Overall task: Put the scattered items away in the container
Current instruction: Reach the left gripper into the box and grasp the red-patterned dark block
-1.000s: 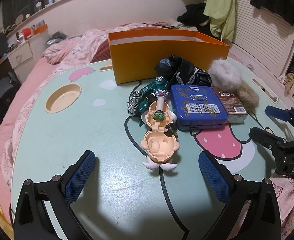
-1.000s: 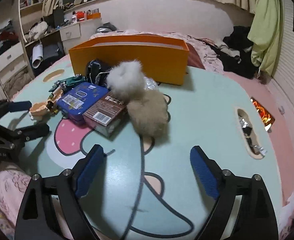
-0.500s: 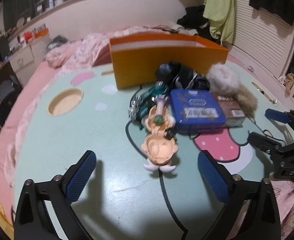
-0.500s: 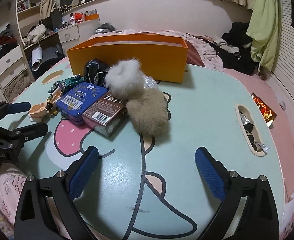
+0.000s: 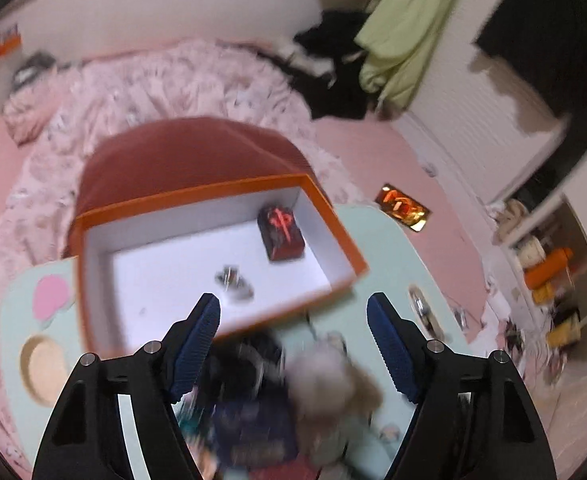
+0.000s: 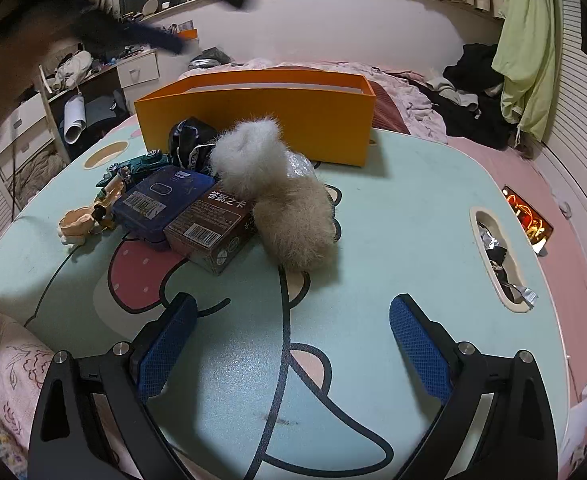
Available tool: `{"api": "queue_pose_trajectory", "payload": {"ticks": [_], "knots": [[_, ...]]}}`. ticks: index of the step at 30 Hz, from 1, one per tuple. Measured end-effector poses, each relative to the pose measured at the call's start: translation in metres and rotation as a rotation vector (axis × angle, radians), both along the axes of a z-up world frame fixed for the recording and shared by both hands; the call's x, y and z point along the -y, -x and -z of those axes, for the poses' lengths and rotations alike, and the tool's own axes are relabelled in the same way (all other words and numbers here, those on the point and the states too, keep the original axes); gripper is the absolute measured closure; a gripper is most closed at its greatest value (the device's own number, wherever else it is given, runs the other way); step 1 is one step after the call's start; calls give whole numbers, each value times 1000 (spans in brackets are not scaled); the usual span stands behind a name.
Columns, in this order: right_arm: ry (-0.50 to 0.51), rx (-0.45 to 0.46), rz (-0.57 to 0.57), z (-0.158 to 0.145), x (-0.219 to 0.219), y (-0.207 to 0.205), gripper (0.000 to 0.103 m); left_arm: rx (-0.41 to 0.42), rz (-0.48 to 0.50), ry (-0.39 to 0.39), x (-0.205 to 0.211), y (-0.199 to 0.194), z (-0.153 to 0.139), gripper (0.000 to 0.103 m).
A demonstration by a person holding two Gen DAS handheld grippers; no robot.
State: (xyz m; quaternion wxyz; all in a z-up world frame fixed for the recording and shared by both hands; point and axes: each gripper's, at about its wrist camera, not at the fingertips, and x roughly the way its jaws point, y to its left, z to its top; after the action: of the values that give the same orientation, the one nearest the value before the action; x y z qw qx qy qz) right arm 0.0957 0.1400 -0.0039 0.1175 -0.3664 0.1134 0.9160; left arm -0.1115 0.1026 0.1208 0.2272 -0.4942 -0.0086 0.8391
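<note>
Hovering high over the open orange cardboard box (image 5: 213, 216) at the tabletop's far edge, the left gripper (image 5: 293, 356) gapes wide, empty. Right gripper (image 6: 289, 344) too, near edge. The fluffy beige pompom (image 6: 293, 220) mid-table sits against the brown card box (image 6: 209, 224); a careless grab could snag both.

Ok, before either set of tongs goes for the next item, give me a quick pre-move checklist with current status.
1. Left tongs empty, jaws apart: ok.
2. Right tongs empty, jaws apart: ok.
3. Orange box has free floor: ok; only a dark red-marked pack and one small item, too blurred to name, inside.
4. Left view sharp enough to aim: not ok, motion blur.
5. Path from right tongs to beige fur ball: ok, bare table between.
6. Brown card box free to lift: cannot tell; fur ball touches it.
</note>
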Motion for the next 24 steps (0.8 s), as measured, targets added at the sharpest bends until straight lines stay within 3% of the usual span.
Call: {"api": "queue_pose_trajectory", "payload": {"ticks": [4,6,12,16,18,20,24], "knots": [[2,-3,-2,0,-1,0,6,46,-43,193,-41,54,36,45],[3,-5,-4,-1,-1,0,6,101,-50,232,-53,72,56,53],[9,-15,-16,0,-3,1,6,136,-55,150,-64,80,68,55],[14,-20,-21,0,-4,2,6,190,-50,131,-64,81,81,46],[17,-24,-21,0,-4,2,6,179,-37,127,-64,81,85,47],[20,-26,-22,0,-4,3,6,169,-42,144,-61,81,86,64],[21,-29,-21,0,-4,3,6,131,-25,174,-49,71,83,64]]}}
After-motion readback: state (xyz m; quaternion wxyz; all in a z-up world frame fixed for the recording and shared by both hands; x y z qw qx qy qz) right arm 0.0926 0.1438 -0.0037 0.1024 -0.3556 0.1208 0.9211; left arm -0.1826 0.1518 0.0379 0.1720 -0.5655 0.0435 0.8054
